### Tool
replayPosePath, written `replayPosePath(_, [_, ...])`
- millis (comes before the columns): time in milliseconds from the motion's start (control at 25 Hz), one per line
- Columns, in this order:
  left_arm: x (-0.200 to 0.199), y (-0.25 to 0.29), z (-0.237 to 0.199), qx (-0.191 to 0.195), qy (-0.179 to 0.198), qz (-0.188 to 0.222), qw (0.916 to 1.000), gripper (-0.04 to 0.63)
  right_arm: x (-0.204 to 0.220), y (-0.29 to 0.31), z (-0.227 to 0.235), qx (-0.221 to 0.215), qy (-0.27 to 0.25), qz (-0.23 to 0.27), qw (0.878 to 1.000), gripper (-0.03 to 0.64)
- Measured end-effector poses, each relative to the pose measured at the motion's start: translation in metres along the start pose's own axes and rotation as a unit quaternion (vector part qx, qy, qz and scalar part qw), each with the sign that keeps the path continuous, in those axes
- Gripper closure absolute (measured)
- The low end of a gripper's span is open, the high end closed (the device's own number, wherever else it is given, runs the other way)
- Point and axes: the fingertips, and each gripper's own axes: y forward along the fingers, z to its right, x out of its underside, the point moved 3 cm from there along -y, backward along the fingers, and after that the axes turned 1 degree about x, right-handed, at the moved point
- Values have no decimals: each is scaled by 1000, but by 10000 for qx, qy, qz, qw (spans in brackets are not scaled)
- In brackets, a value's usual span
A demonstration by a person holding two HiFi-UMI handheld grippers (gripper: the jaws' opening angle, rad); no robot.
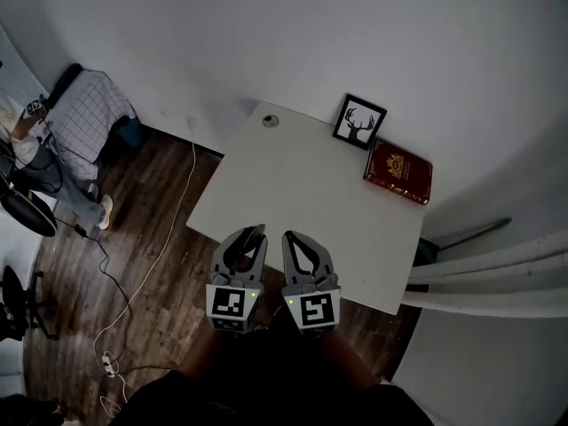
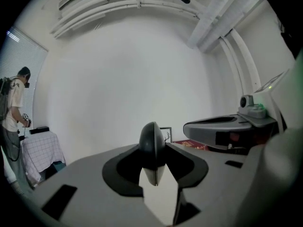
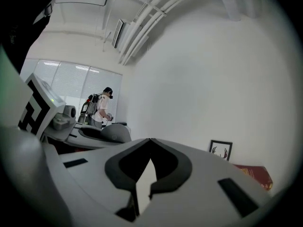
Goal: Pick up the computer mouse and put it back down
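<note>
A dark grey computer mouse (image 2: 152, 148) is clamped on edge between the jaws of my left gripper (image 2: 153, 171), held in the air. In the head view the left gripper (image 1: 255, 233) hovers over the near edge of the white table (image 1: 293, 185), the mouse (image 1: 243, 247) dark between its fingers. My right gripper (image 1: 289, 236) hangs just beside it on the right, jaws shut with nothing in them. The right gripper view shows its tips (image 3: 150, 141) pressed together and the mouse (image 3: 116, 132) in the neighbouring gripper at left.
A framed deer picture (image 1: 358, 122) and a red book (image 1: 398, 172) sit at the table's far right, a small round thing (image 1: 270, 121) at its far edge. A white cable (image 1: 169, 229) runs over the wooden floor at left. A person (image 2: 12, 112) stands far left.
</note>
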Motion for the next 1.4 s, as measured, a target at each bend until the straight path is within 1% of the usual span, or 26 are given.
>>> replayPosePath(80, [-2, 19, -1, -42, 0, -101, 9999, 456, 3, 13, 18, -89, 46, -48, 9999, 595])
replayPosePath(200, [-3, 45, -3, -95, -217, -204, 9995, 456, 14, 29, 40, -319, 115, -191, 9992, 595])
replayPosePath(320, [1, 69, -2, -80, -217, -467, 9986, 456, 24, 42, 59, -456, 264, -271, 9982, 595])
replayPosePath(400, [12, 83, 1, -56, -274, -655, 9975, 456, 32, 49, 69, -517, 300, -331, 9977, 595])
replayPosePath(560, [37, 104, -3, -126, -513, -1031, 9933, 456, 48, 63, 79, -669, 369, -493, 9959, 595])
replayPosePath(720, [46, 122, -13, -133, -701, -1145, 9909, 456, 60, 77, 87, -761, 453, -644, 9940, 595])
replayPosePath(840, [57, 139, -24, -120, -880, -1258, 9881, 456, 74, 92, 94, -736, 421, -826, 9930, 595])
replayPosePath(1000, [69, 162, -44, 30, -1077, -1377, 9846, 456, 93, 111, 102, -585, 340, -1056, 9921, 595])
replayPosePath(1160, [79, 196, -68, 243, -1195, -1451, 9819, 456, 89, 138, 108, -445, 440, -1174, 9911, 595])
replayPosePath(1320, [77, 239, -88, 525, -1339, -1337, 9805, 456, 109, 170, 119, -348, 430, -1279, 9902, 595])
replayPosePath(1400, [78, 261, -98, 708, -1402, -1324, 9787, 456, 118, 184, 124, -289, 459, -1417, 9884, 595])
